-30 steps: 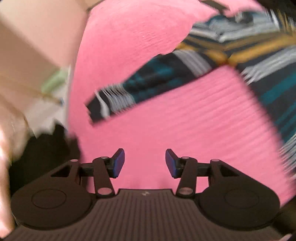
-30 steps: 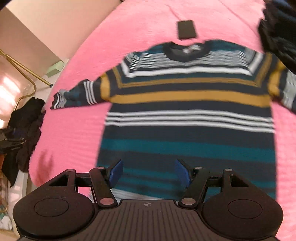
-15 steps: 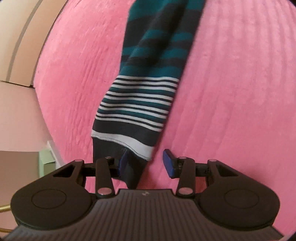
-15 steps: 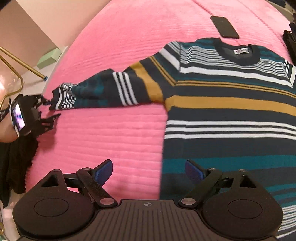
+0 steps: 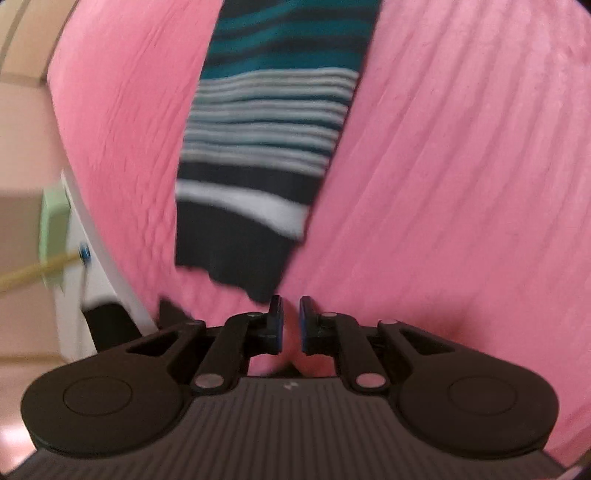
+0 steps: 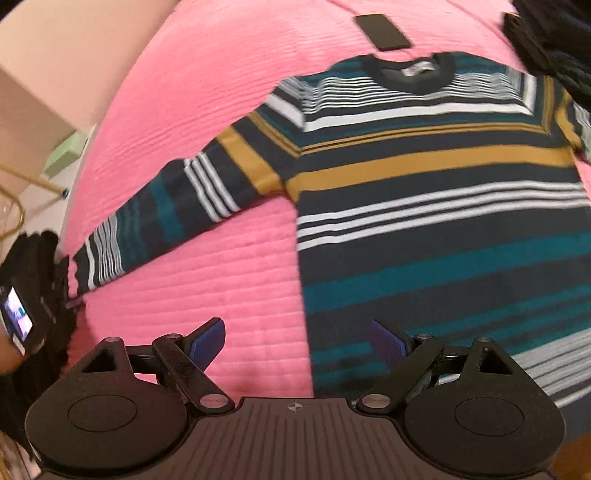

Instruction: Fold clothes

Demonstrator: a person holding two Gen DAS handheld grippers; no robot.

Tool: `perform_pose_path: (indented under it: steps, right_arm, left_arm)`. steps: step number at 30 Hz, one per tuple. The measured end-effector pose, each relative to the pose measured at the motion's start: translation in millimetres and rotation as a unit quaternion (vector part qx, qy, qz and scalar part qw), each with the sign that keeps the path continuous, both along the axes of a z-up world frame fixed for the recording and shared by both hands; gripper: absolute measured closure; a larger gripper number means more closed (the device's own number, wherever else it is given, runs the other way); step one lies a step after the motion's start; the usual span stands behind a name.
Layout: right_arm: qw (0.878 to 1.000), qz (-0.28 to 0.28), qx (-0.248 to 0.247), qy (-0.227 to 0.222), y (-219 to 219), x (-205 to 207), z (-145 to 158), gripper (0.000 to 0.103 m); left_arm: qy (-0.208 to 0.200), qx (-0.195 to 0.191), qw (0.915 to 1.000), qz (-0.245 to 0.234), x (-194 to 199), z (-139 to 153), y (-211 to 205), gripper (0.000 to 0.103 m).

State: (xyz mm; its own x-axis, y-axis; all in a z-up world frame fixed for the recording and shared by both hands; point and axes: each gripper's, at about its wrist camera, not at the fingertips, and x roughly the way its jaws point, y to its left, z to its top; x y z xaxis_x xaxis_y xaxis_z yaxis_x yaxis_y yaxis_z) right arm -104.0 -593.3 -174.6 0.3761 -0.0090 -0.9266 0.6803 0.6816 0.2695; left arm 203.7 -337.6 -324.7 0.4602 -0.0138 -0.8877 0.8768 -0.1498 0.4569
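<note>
Since half a second ago, left gripper (image 5: 290,319) nearly closed, gripping nothing, just short of sleeve cuff (image 5: 236,254); right gripper (image 6: 297,341) spread wide; sweater (image 6: 424,192) flat on bed (image 6: 229,85), no fold made.

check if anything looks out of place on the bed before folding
A black phone lies on the pink bedspread just above the striped sweater collar, where folding could bump it. The sweater itself lies flat, sleeve stretched out.
</note>
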Motion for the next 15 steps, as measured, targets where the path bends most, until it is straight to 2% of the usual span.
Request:
perform_pose_path:
  steps: [3, 5, 7, 10, 13, 15]
  right_arm:
    - [1.0, -0.025, -0.019, -0.002, -4.6, -16.3, 14.9, 0.015]
    - [0.998, -0.05, -0.035, -0.003, -8.2, -29.5, 26.7, 0.015]
    - [0.996, -0.076, -0.051, -0.004, -11.8, -42.8, 38.6, 0.015]
    - [0.989, -0.123, -0.078, -0.006, -17.0, -65.6, 57.8, 0.015]
    - [0.981, -0.162, -0.107, -0.01, -20.2, -89.7, 73.4, 0.0]
    - [0.974, -0.188, -0.125, -0.012, -23.6, -108.0, 83.0, 0.0]
  left_arm:
    - [0.04, -0.033, 0.9968, 0.061, -0.2, 27.6, 0.6, 0.089]
    - [0.073, -0.059, 0.99, 0.104, -0.9, 48.8, -2.5, 0.088]
    - [0.106, -0.09, 0.9798, 0.144, -5.9, 69.9, -8.1, 0.087]
    - [0.155, -0.139, 0.9592, 0.192, -20.7, 103.2, -20.9, 0.08]
    - [0.197, -0.175, 0.9418, 0.209, -41.6, 127.9, -37.6, 0.07]
    - [0.209, -0.19, 0.9402, 0.191, -65.4, 142.3, -49.6, 0.06]
